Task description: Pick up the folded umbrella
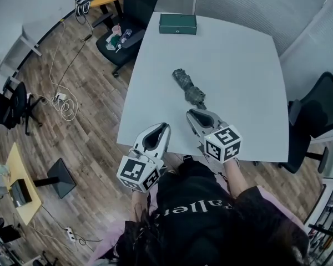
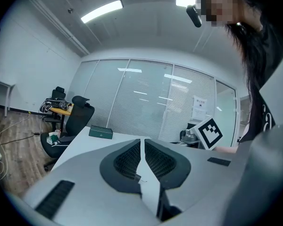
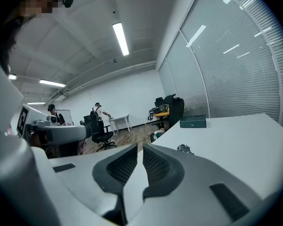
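The folded umbrella (image 1: 188, 87), dark grey-green and patterned, lies in the middle of the white table (image 1: 238, 60), its near end pointing toward me. My right gripper (image 1: 192, 113) hovers just short of that near end, jaws shut with nothing between them. In the right gripper view the umbrella (image 3: 184, 149) peeks out just beyond the closed right gripper (image 3: 140, 148). My left gripper (image 1: 165, 127) is over the table's near edge, left of the right one and apart from the umbrella, jaws together and holding nothing. The closed left gripper (image 2: 142, 141) hides the umbrella in the left gripper view.
A dark green box (image 1: 177, 24) sits at the table's far edge. A black office chair (image 1: 127, 32) with clutter on its seat stands at the far left corner, another chair (image 1: 316, 121) at the right side. Cables (image 1: 64, 101) trail over the wooden floor. People (image 3: 98, 111) stand far off.
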A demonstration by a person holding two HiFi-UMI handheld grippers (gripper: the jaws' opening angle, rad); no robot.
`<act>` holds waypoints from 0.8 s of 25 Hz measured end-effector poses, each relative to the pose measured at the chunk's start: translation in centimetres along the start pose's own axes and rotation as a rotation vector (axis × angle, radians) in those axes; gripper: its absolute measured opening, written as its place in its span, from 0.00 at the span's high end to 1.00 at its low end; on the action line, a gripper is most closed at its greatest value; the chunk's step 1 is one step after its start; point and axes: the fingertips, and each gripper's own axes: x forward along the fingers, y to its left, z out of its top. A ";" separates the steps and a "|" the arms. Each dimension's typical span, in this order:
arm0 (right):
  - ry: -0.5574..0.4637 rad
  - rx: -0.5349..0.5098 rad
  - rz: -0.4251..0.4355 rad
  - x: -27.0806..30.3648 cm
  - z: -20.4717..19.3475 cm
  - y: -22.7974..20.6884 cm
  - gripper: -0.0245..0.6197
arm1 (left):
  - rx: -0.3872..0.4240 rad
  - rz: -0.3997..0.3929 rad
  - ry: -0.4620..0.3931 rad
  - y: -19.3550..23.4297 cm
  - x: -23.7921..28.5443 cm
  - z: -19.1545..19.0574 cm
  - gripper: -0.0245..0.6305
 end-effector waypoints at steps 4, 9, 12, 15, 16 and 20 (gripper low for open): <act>0.045 0.021 -0.011 2.0 -0.5 -4.4 0.89 | -0.008 0.028 0.012 1.1 1.7 -0.1 0.91; 0.122 0.029 -0.017 5.0 -1.9 -9.4 0.89 | -0.017 0.066 0.030 2.7 3.3 -0.2 0.91; 0.178 0.068 -0.019 7.1 -3.2 -12.3 0.83 | -0.023 0.086 0.037 3.2 4.1 0.0 0.91; 0.240 0.095 -0.034 9.2 -5.0 -15.3 0.72 | -0.030 0.100 0.048 3.5 4.7 -0.1 0.91; 0.258 0.099 -0.042 9.9 -5.6 -16.1 0.70 | -0.031 0.104 0.054 3.6 4.8 -0.2 0.91; 0.305 0.115 -0.066 12.6 -7.3 -18.6 0.63 | -0.031 0.131 0.074 4.2 4.9 -0.5 0.91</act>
